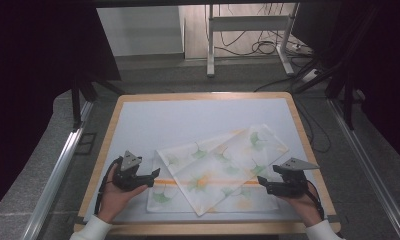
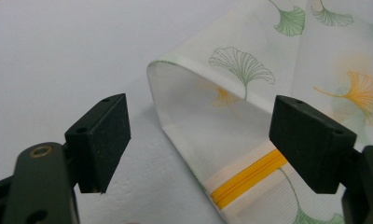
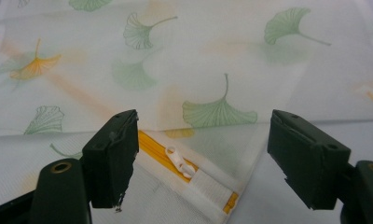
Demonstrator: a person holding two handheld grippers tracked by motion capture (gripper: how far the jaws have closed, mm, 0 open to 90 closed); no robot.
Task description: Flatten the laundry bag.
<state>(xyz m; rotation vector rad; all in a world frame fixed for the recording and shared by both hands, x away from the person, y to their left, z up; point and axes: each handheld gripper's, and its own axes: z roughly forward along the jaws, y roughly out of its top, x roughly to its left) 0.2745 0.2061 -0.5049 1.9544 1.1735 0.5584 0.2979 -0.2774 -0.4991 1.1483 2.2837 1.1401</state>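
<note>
1. Left tongs: lower left of the high view, held in the person's left hand. The jaws stand wide apart and released, with nothing between the pads. In the left gripper view the left tongs frame the folded corner of the mesh bag without touching it.
2. Right tongs: lower right of the high view, held in the person's right hand. The jaws are spread and released. In the right gripper view the right tongs open toward the bag's zipper end, and neither pad presses on the fabric.
3. Mesh bag: a white, translucent bag printed with green and orange ginkgo leaves. It lies flat in the lower centre of the high view, between the two tongs, with one layer folded diagonally over the other.
4. Orange zipper: runs along the bag's lower part in the high view. The zipper shows at lower centre of the left gripper view. Its white pull tab sits near the end of the zipper in the right gripper view, just beside the left-hand jaw.
5. Table: a pale surface with a wooden rim, carrying the bag.
6. Surroundings: a white metal stand and loose cables on the floor at the upper centre of the high view.
</note>
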